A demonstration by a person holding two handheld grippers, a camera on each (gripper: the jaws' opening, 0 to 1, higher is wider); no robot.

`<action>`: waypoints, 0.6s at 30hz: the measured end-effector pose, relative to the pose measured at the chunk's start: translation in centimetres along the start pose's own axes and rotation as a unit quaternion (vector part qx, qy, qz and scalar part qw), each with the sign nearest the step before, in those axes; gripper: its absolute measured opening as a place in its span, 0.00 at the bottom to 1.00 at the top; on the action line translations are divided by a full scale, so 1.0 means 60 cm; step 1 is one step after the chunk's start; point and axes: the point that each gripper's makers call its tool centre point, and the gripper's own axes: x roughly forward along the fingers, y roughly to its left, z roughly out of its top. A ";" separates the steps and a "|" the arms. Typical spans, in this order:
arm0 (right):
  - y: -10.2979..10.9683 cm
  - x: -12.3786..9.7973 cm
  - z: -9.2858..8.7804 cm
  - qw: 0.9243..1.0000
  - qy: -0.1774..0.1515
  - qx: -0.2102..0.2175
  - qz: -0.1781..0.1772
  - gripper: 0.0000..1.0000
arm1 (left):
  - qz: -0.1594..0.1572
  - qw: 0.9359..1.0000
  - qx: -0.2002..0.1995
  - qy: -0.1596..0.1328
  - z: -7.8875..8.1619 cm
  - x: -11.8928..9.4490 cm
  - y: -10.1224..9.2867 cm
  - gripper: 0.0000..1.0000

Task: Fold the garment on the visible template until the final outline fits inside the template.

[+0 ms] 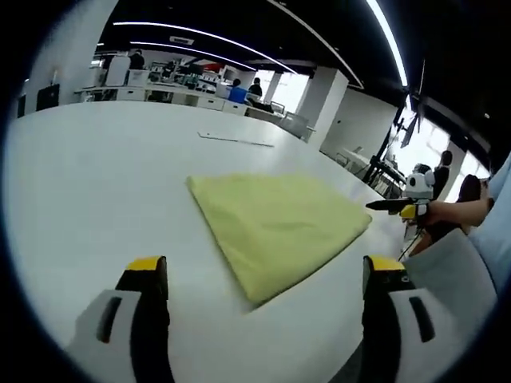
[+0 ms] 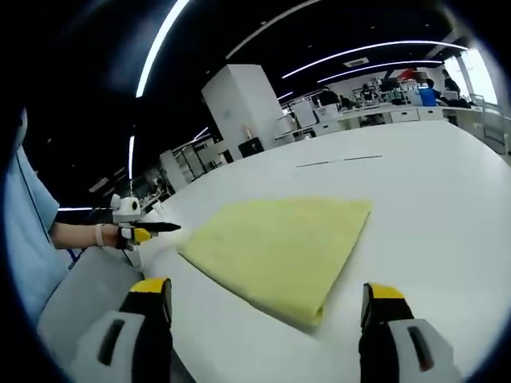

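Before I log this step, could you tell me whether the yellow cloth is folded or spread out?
Folded: the yellow cloth lies flat on the white table as a compact layered rectangle.

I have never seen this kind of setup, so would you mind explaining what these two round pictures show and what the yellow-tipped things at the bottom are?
There is no robot here: a person holds a hand-held gripper in each hand, and a fisheye camera rides on each one. The left gripper view looks along the left hand-held gripper; the right gripper view looks along the right hand-held gripper. The yellow-tipped prongs are each gripper's two jaws, standing apart and holding nothing. On the white table lies a folded yellow garment, flat and untouched. Each view also catches the other gripper at its edge, with the person's hand on it. Behind is an open office with desks.
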 end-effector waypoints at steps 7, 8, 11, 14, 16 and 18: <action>0.007 -0.014 0.012 1.000 -0.005 -0.010 -0.010 1.00 | -0.006 1.000 0.017 0.003 -0.001 0.002 -0.005 0.99; 0.008 -0.015 0.013 1.000 -0.006 -0.012 -0.011 1.00 | -0.005 1.000 0.016 -0.001 0.001 0.001 -0.004 0.99; 0.011 -0.018 0.019 1.000 -0.011 -0.015 -0.013 1.00 | -0.005 1.000 0.001 -0.017 0.012 -0.005 -0.007 0.99; 0.013 -0.016 0.017 1.000 -0.010 -0.014 -0.015 1.00 | -0.001 1.000 0.007 -0.022 0.016 -0.008 -0.009 0.99; 0.014 -0.015 0.018 1.000 -0.013 -0.012 -0.017 1.00 | 0.001 1.000 0.002 -0.022 0.016 -0.009 -0.008 0.98; 0.018 -0.013 0.019 1.000 -0.017 -0.011 -0.016 1.00 | 0.003 1.000 0.001 -0.024 0.017 -0.011 -0.009 0.97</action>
